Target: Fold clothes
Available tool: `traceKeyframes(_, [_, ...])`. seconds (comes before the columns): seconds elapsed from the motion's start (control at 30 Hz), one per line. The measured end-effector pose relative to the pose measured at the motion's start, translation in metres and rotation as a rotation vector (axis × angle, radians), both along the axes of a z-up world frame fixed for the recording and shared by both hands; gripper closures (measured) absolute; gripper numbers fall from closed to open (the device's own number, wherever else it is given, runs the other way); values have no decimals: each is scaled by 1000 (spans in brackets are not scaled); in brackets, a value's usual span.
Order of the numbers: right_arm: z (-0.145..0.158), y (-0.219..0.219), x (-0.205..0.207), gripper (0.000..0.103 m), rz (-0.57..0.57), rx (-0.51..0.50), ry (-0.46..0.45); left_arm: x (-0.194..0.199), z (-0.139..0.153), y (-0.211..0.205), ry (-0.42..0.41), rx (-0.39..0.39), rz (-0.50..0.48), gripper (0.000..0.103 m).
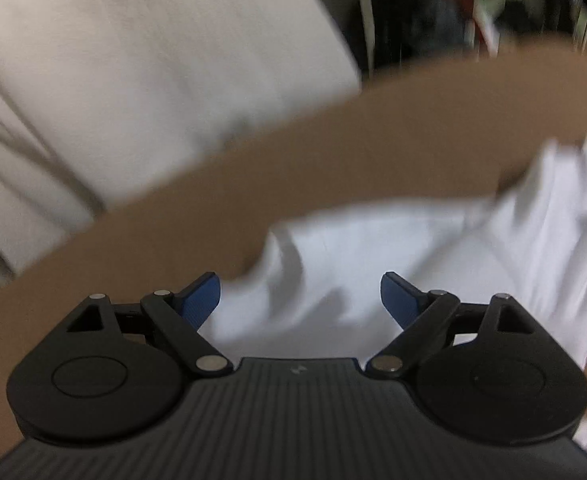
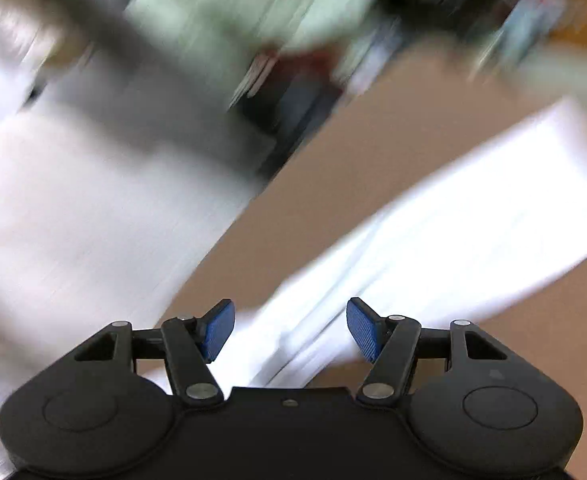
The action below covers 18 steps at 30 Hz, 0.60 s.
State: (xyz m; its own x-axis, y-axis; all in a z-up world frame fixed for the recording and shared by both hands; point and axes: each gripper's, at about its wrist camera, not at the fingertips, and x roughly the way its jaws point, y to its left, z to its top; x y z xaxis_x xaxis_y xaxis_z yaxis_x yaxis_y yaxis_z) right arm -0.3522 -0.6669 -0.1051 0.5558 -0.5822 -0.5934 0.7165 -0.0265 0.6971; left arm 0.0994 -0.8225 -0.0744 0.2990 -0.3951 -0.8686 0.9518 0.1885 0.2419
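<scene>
Soft, rumpled white garment (image 1: 373,248) lies on the smooth brown counter (image 1: 333,148), at twelve o'clock from the left tongs (image 1: 299,300), spread apart, empty. Right tongs (image 2: 290,330) likewise apart; that view is smeared, showing cloth as streaks.
</scene>
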Motion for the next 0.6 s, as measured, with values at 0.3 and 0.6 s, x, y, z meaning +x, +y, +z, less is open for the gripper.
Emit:
traceKeyframes(0.3, [-45,3,81,36,226,118,20,-2,4,-18,-154,-94,-49,16])
traceKeyframes(0.6, [-81,-1,106,36,258,193,-119,19,-38,-34,69,-74,-22,15])
